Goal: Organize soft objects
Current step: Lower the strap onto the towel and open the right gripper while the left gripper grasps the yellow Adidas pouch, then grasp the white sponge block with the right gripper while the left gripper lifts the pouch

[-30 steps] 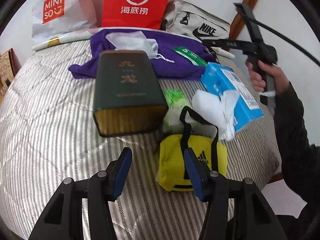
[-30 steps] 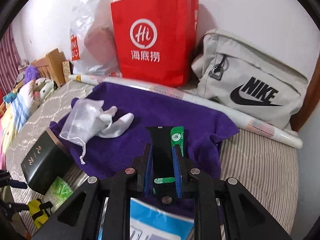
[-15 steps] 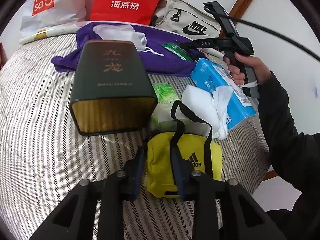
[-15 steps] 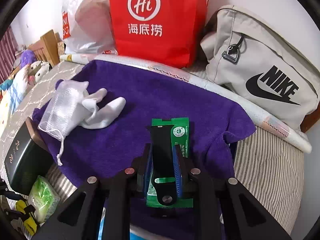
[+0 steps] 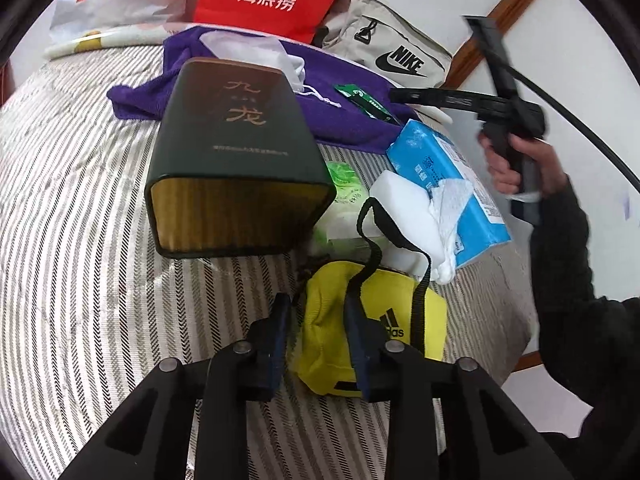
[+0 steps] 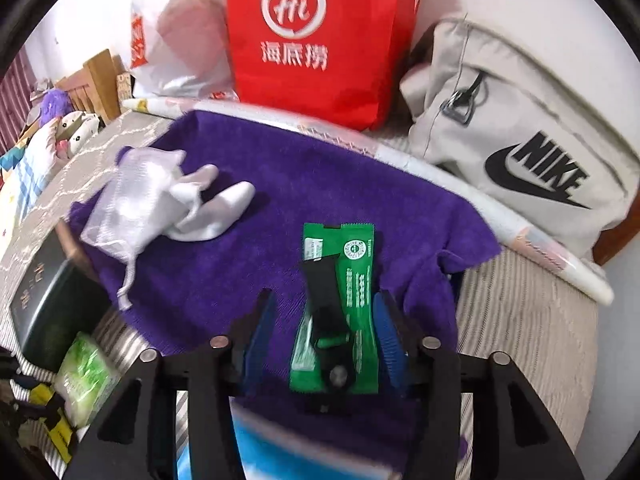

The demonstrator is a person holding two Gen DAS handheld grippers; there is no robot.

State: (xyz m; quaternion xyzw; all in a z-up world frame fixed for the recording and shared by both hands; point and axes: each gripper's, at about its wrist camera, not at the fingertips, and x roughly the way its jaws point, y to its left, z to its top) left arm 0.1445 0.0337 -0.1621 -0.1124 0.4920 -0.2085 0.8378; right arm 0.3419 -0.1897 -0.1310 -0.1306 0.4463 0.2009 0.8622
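A yellow Adidas pouch (image 5: 384, 300) with black straps lies on the striped bed. My left gripper (image 5: 318, 320) pinches its bunched left part, and the jaws are easing open slightly. On the purple towel (image 6: 320, 184) lies a green packet (image 6: 356, 280) with a black strap (image 6: 320, 288) across it. My right gripper (image 6: 322, 320) straddles both. Its jaws are opening and the pads stand clear of the packet. A white mesh drawstring bag (image 6: 132, 200) and a white sock (image 6: 216, 208) rest on the towel's left side.
A dark green box (image 5: 236, 140), green wipes pack (image 5: 344, 184), white sponge (image 5: 400, 192) and blue tissue pack (image 5: 440, 160) crowd the bed behind the pouch. A red paper bag (image 6: 312, 40), Nike bag (image 6: 520, 152) and rolled paper (image 6: 480, 216) line the wall.
The right gripper came down to the towel with the green packet and black strap, then opened off them. The left gripper closed from wide open onto the pouch's left part.
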